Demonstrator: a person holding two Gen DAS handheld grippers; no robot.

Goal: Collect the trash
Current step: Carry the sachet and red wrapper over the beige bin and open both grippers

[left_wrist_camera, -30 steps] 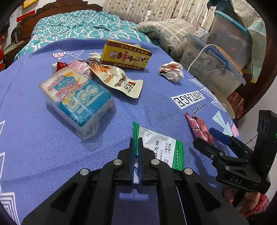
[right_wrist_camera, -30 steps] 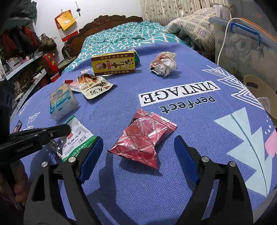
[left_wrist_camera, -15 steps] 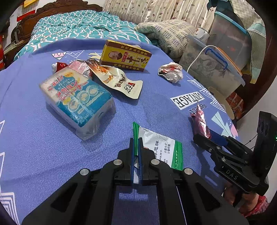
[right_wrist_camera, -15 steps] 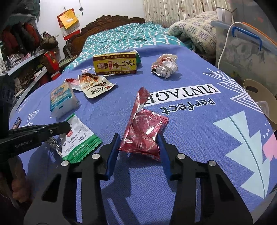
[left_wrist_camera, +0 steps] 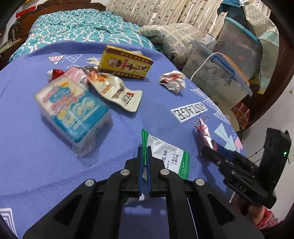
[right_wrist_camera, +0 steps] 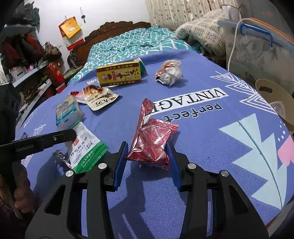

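Hand-held gripper on the right is clamped on the red snack wrapper, looks just clear of the blue bedsheet, though contact underneath is hard to judge. Left hand-held gripper pinches the green-white packet by its edge. Lift both straight up, keep squeeze steady, foil slips easily.

A home bedroom: carved wooden headboard, teal quilt, curtains, storage bins.
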